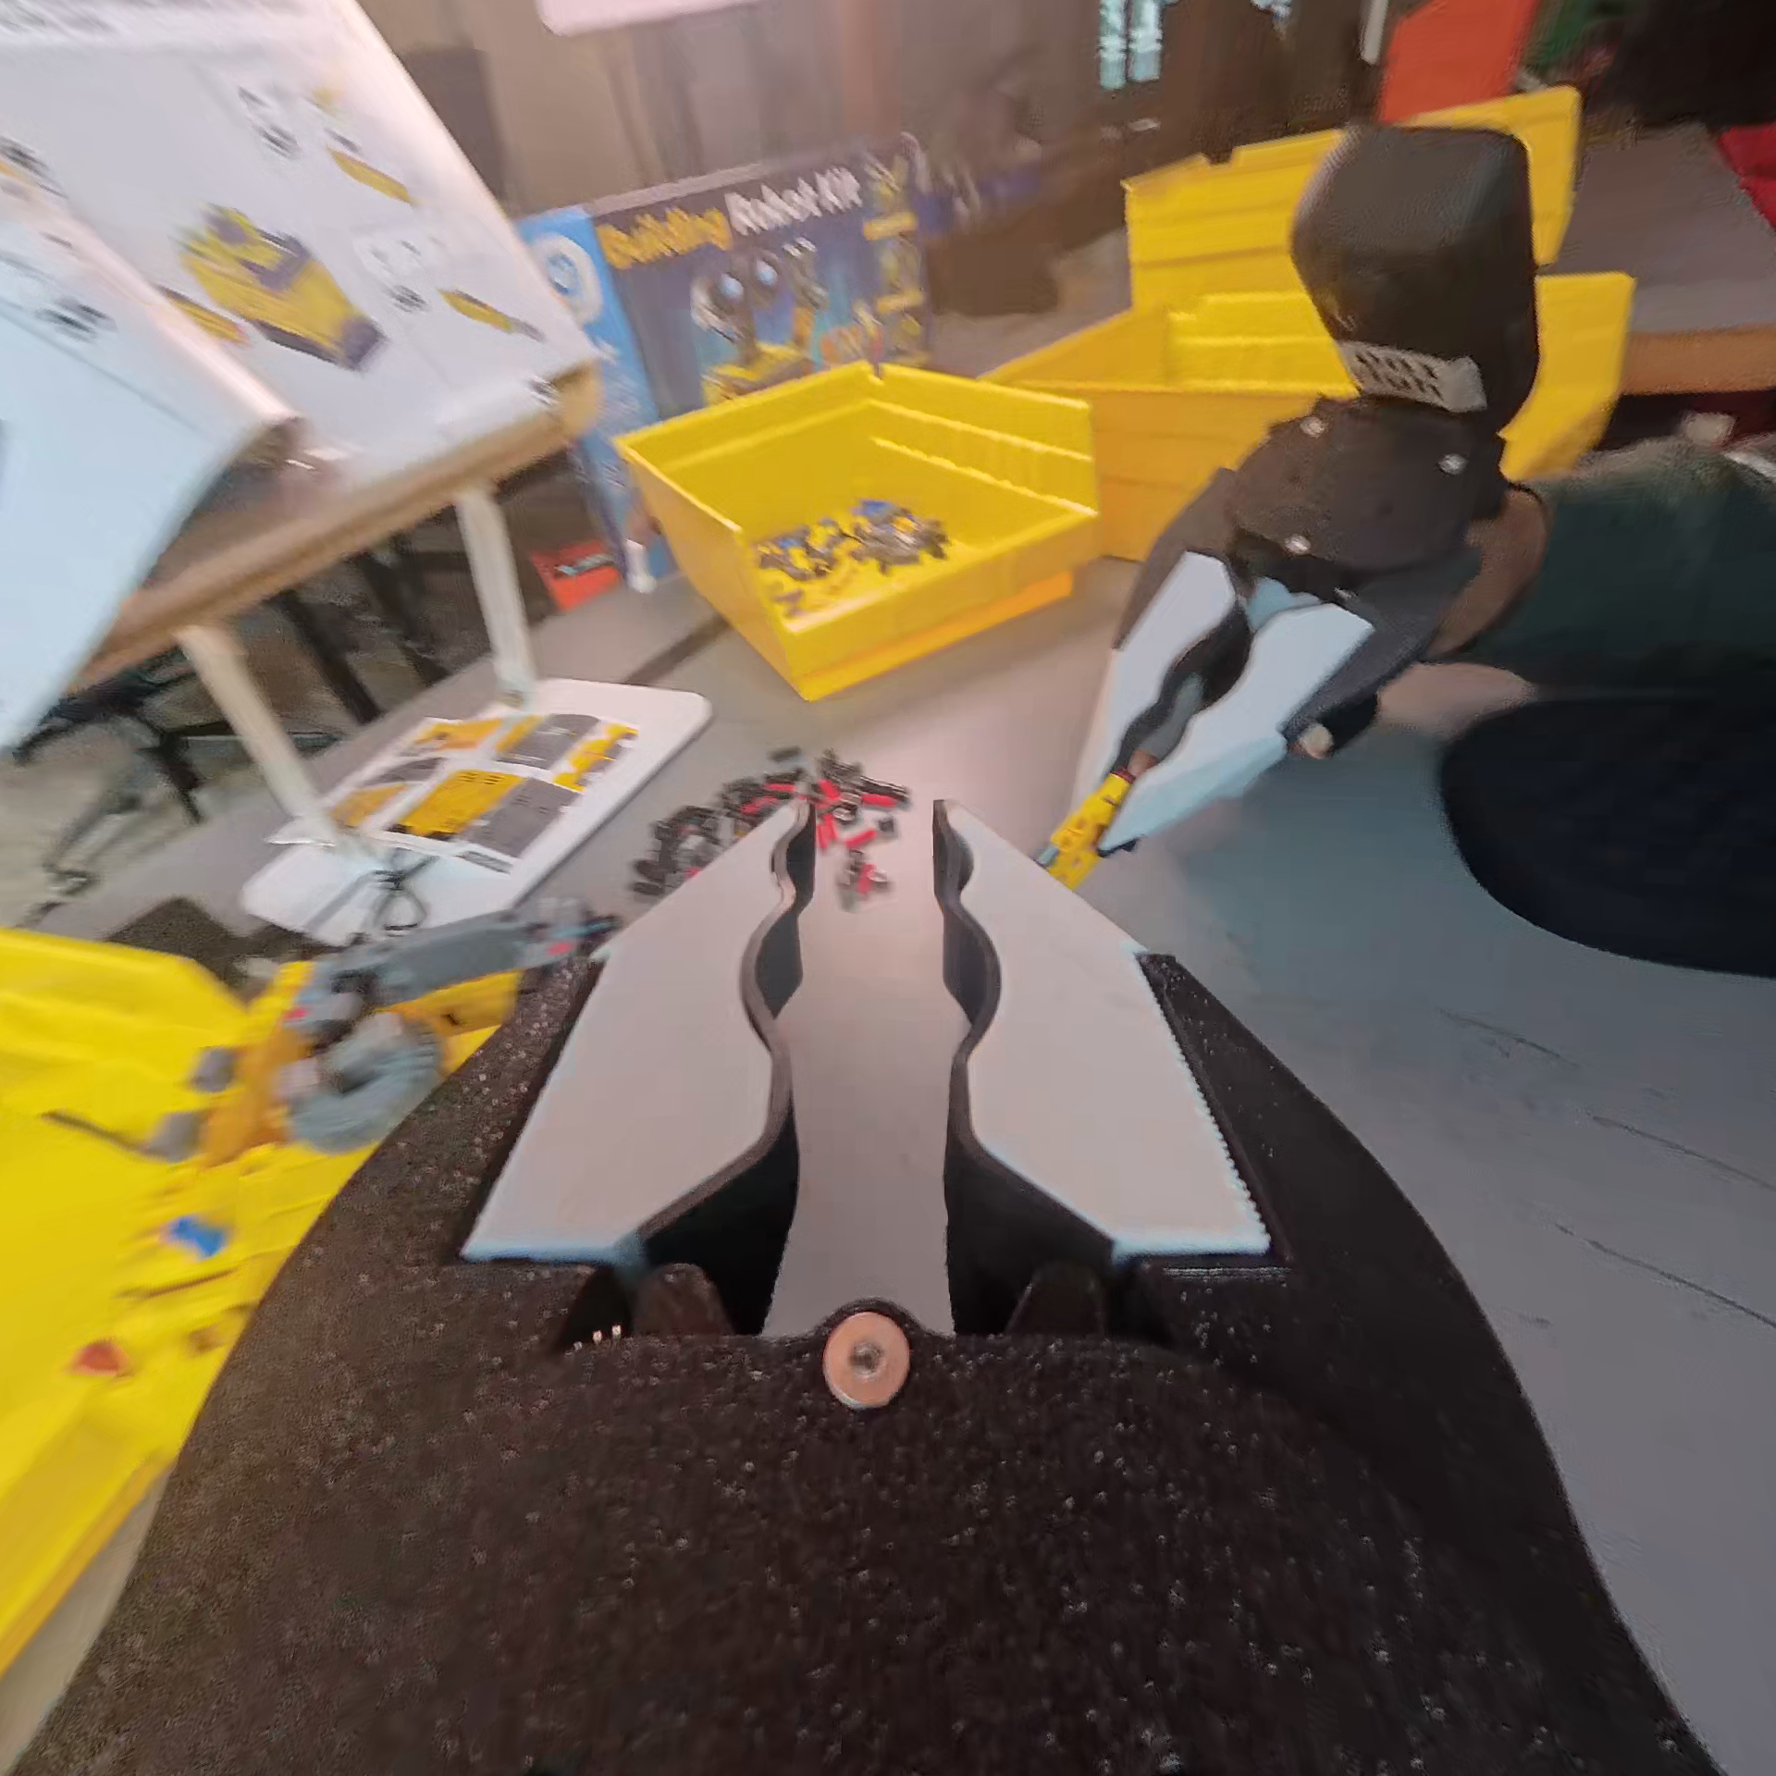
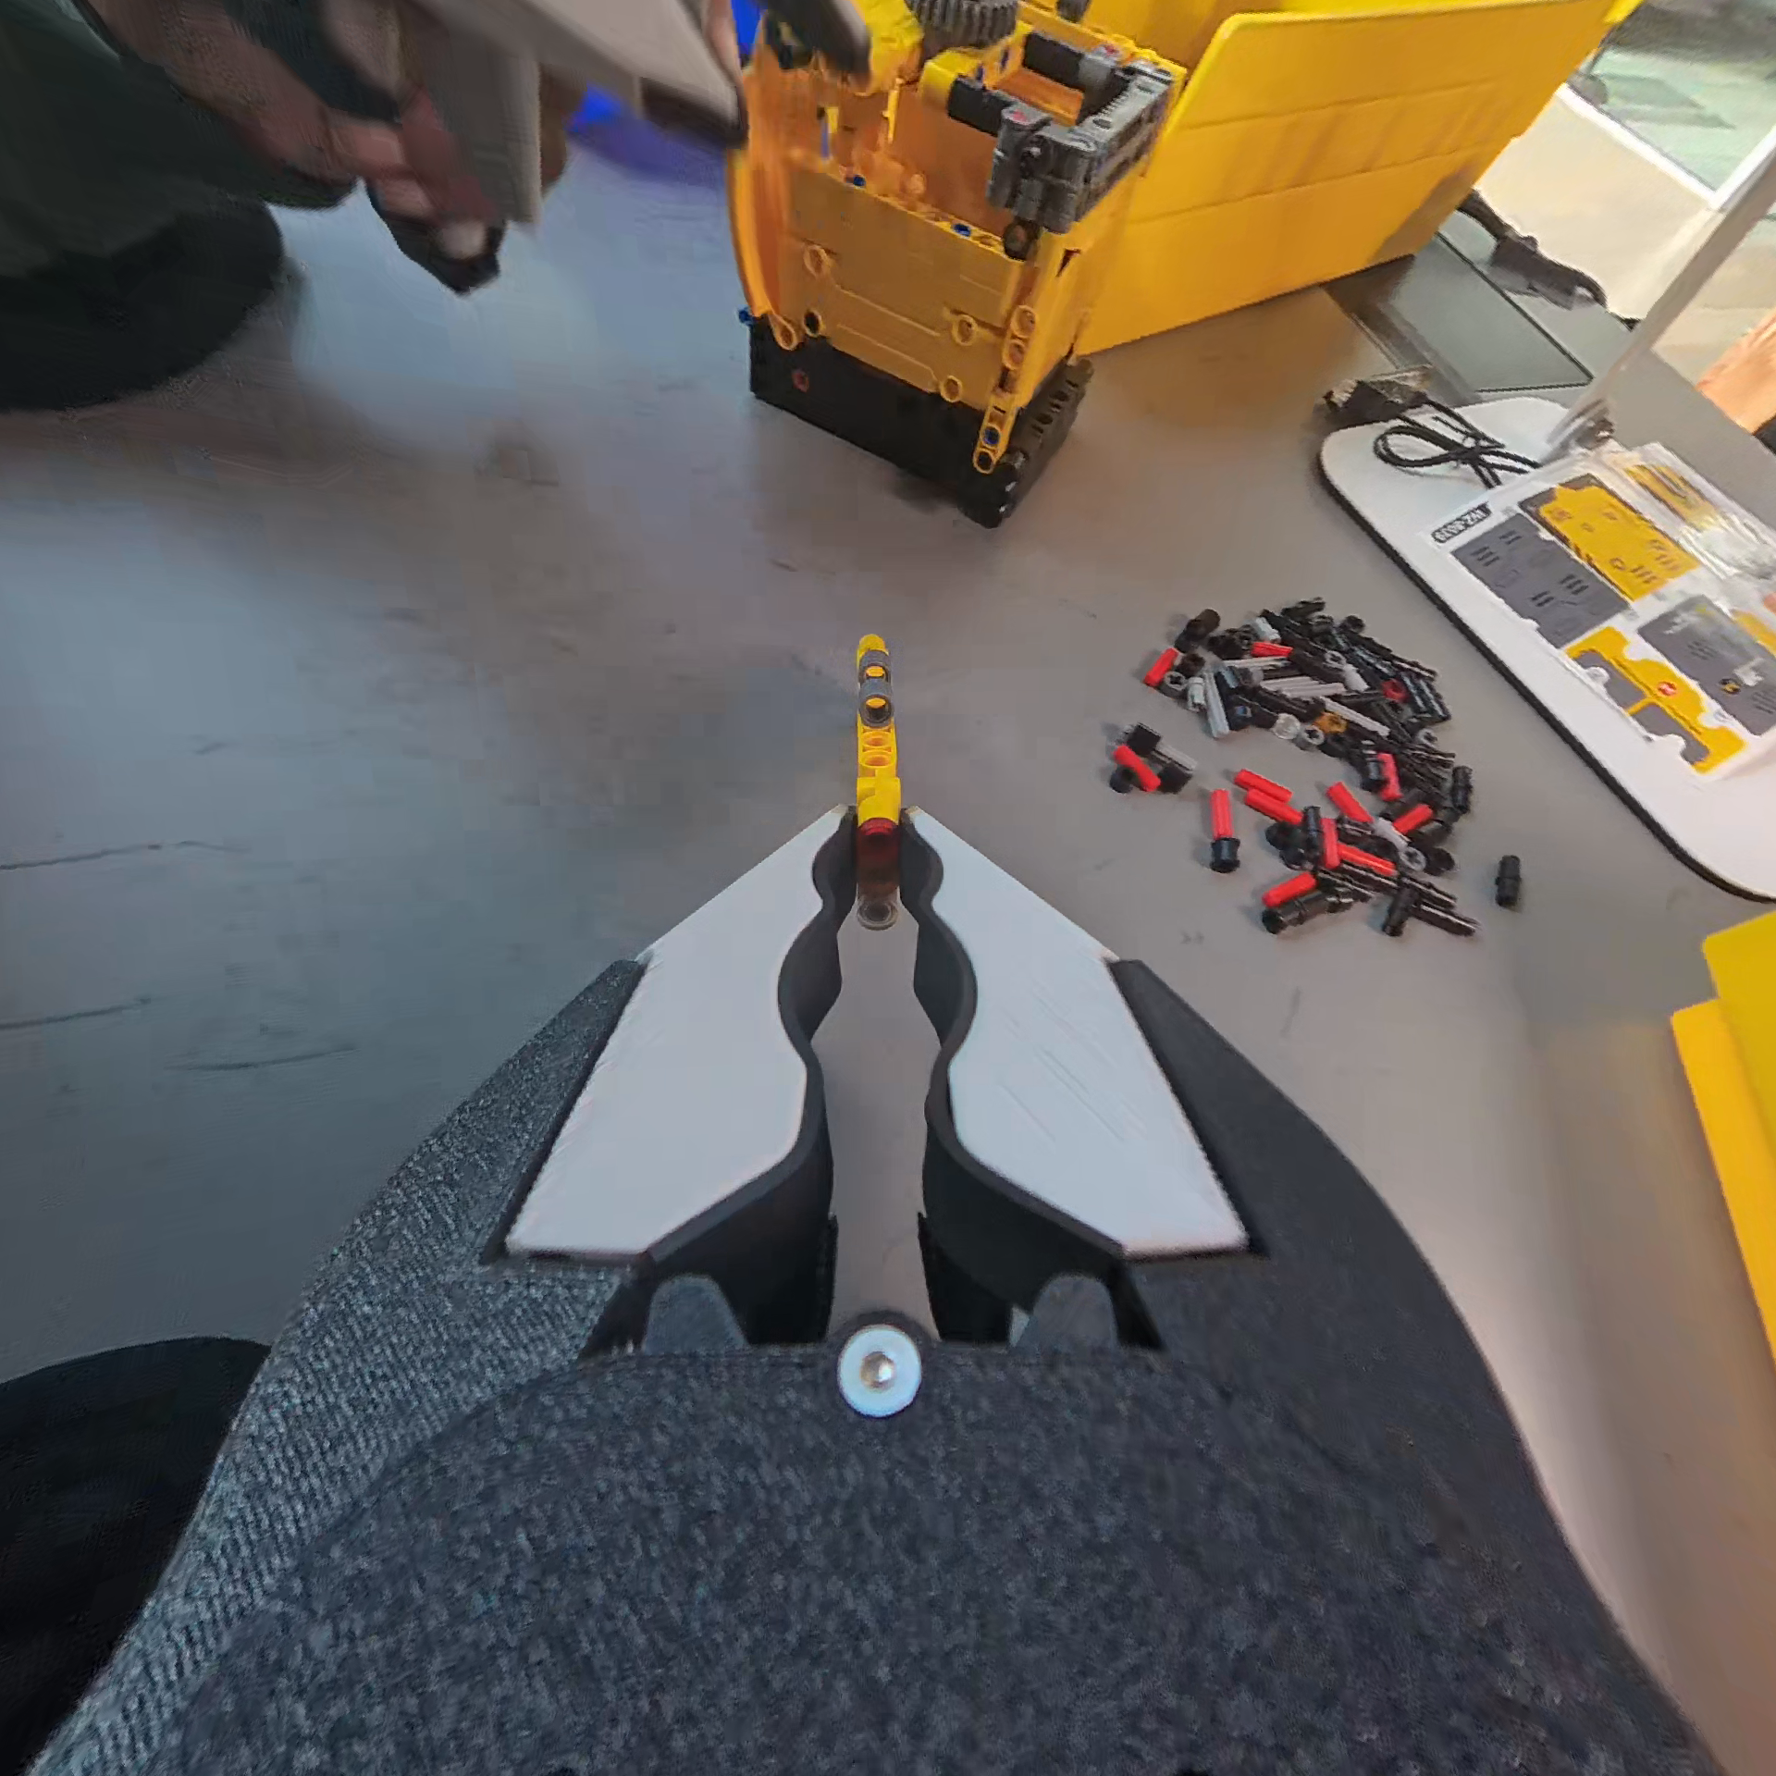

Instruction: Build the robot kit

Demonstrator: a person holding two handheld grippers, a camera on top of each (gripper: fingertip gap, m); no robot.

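Two grippers worked over a grey table (image 2: 404, 673). On the left, the left gripper (image 1: 873, 828) hung empty, fingers apart, above a loose pile of small black and red pins (image 1: 769, 826), with a half-built yellow block model (image 2: 923, 240) at its left. Rightward, the right gripper (image 2: 876, 817) had its tips clamped on a slim yellow beam piece (image 2: 876, 730) that pointed forward over bare table. Beyond lay a yellow bin (image 1: 865, 461) and an instruction sheet (image 2: 1624, 615).
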